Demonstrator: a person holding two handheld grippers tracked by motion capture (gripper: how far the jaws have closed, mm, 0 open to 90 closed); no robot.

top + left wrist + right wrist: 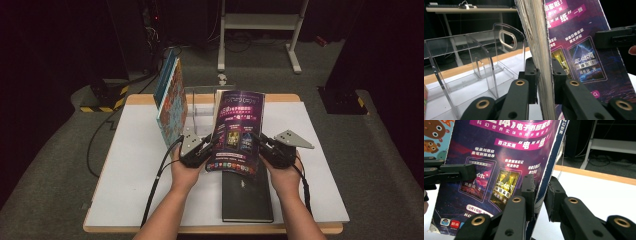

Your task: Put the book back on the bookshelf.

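Observation:
A purple book [237, 125] with white and pink print stands upright above the table's middle, held from both sides. My left gripper [209, 145] is shut on its page edge; in the left gripper view the two black pads [531, 80] press the paper block [536, 37] from both sides. My right gripper [257, 140] is shut on the spine edge. In the right gripper view the jaws [540, 192] clamp the book [499, 157] near its lower corner. The left gripper [451, 173] shows across the cover.
A clear acrylic rack [474, 57] stands just behind the book, with a colourful book [170, 97] upright at its left end. A black book [247, 192] lies flat near the front edge of the white table [135, 165]. A metal stand [260, 22] is beyond the table.

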